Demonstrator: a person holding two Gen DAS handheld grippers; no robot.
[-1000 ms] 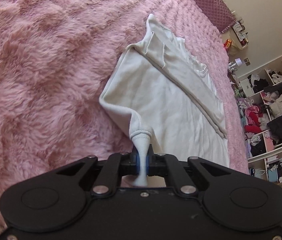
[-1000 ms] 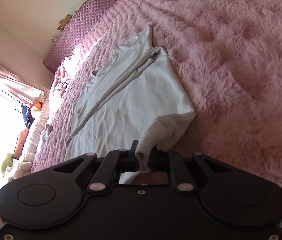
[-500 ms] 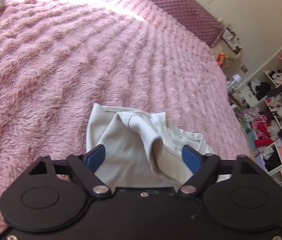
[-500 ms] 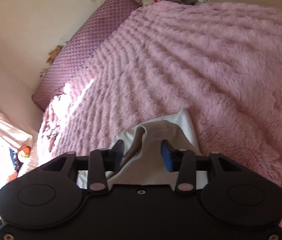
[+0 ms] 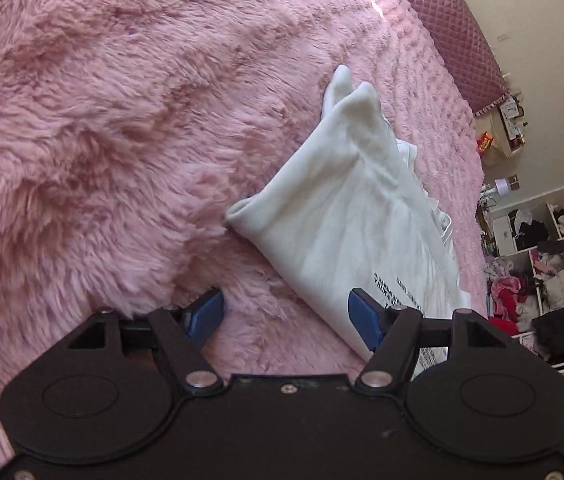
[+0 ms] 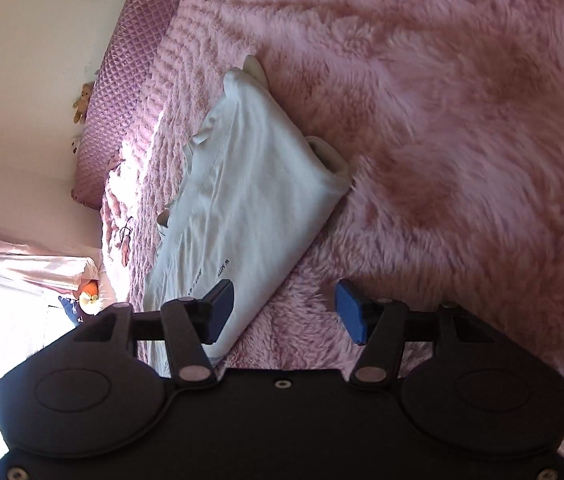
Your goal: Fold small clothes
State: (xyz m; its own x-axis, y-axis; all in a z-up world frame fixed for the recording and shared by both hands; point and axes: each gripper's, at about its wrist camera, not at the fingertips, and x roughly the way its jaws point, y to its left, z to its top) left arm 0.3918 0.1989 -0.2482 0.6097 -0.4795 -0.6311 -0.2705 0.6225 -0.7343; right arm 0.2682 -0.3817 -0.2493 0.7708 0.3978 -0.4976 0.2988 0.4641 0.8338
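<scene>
A white garment [image 5: 346,216] lies folded flat on the pink fluffy blanket [image 5: 101,140], small black print showing near its close edge. My left gripper [image 5: 286,316] hovers just short of it, jaws apart and closing, with only blanket fur between them; the cloth's edge passes by the right pad [image 5: 364,316]. In the right wrist view the same garment [image 6: 249,200] stretches away to the upper left. My right gripper [image 6: 286,312] is opening and holds nothing; the garment's near corner lies beside its left pad [image 6: 221,312].
A purple quilted headboard [image 5: 458,28] runs along the far side of the bed. Open shelves stuffed with clothes [image 5: 554,264] stand to the right. A small plush toy [image 6: 81,102] hangs on the wall, and bright window light [image 6: 9,320] falls at the left.
Both grippers went from shut on the garment's sleeve ends to open and let go. The garment now lies folded over, and both grippers have drawn back toward its near edge.
</scene>
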